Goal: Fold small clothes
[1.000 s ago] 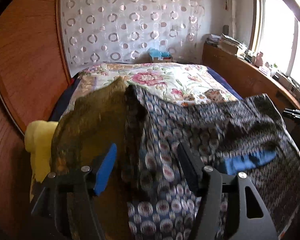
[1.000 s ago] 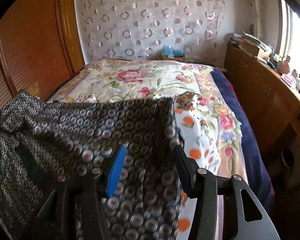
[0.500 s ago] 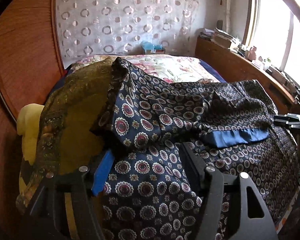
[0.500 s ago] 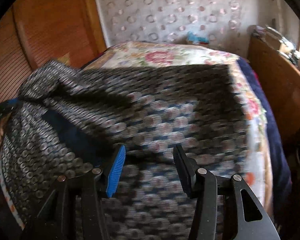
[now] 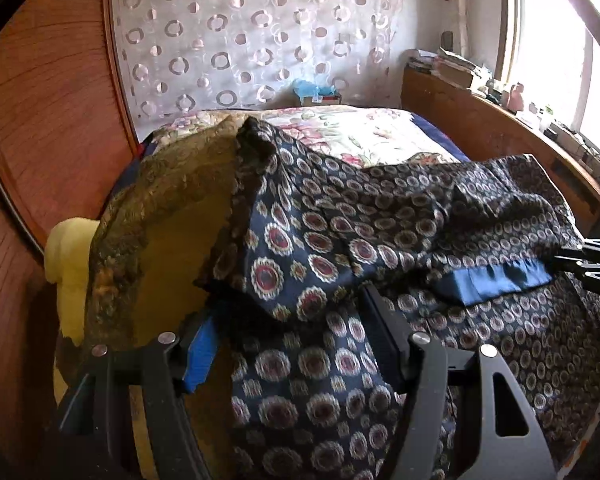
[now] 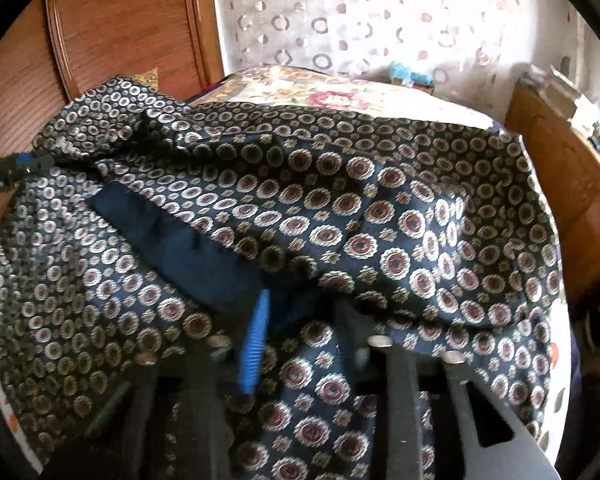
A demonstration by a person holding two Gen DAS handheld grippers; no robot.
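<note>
Right wrist view: your right claw (image 6: pixel 300 320) is closing on the garment (image 6: pixel 340 216); your left claw (image 5: pixel 288 328) stands wide astride its near fold.

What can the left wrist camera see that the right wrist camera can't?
Only the left wrist view shows the yellow-brown cloth beside the patterned garment, a pale yellow thing at the bed's edge, and the bright window. Only the right wrist view shows the right tongs closing on a fold of the garment. Both show the garment with its plain blue band, the flowered bedspread, the ring-patterned curtain and the wooden wardrobe.
</note>
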